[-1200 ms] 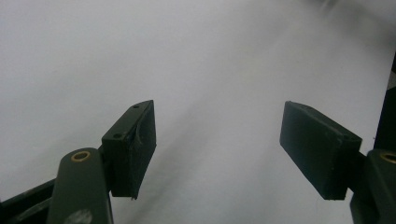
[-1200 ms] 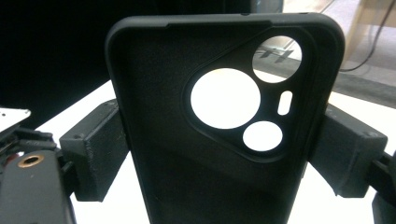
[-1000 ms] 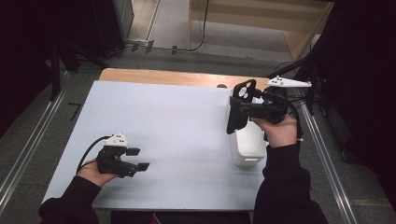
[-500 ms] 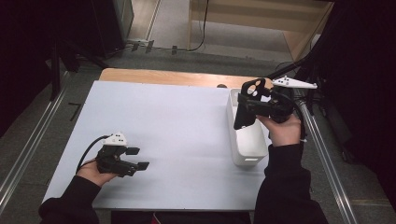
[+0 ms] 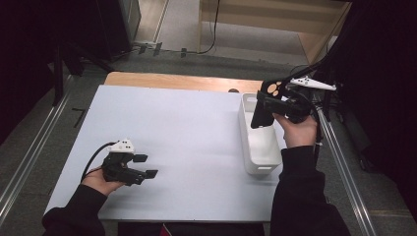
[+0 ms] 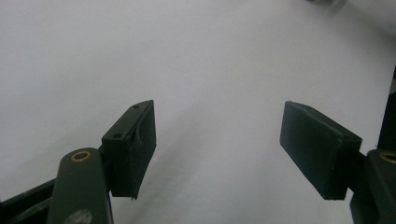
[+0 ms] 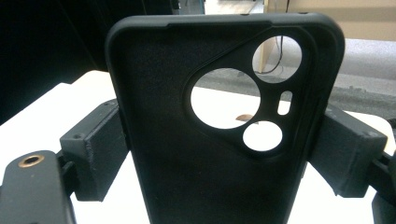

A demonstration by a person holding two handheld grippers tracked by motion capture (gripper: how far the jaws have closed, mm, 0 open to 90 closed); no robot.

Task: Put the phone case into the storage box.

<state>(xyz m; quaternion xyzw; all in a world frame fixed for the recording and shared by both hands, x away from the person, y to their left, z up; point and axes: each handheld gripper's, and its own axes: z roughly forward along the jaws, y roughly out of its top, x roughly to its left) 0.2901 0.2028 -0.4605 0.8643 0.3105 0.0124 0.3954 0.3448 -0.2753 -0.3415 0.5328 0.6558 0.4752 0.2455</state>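
A black phone case (image 5: 265,104) with round camera cut-outs is held upright over the white bin (image 5: 259,157) at the table's right side. My right gripper (image 5: 268,110) is shut on the phone case (image 7: 219,135), its pads (image 7: 100,149) pressing the case's two long edges. At the near left of the pale table (image 5: 187,137) my left gripper (image 5: 145,166) rests low, its jaws open with nothing between the pads (image 6: 135,144); beneath it lies bare table surface (image 6: 215,70).
The white bin is long and narrow and runs along the table's right edge. A wooden strip (image 5: 172,81) borders the far side of the table. Metal rails (image 5: 29,152) flank the table on the floor, and a cable (image 5: 93,160) trails from the left gripper.
The right hand has carried the phone case a little to the right, further over the bin. The left gripper has stayed where it was.
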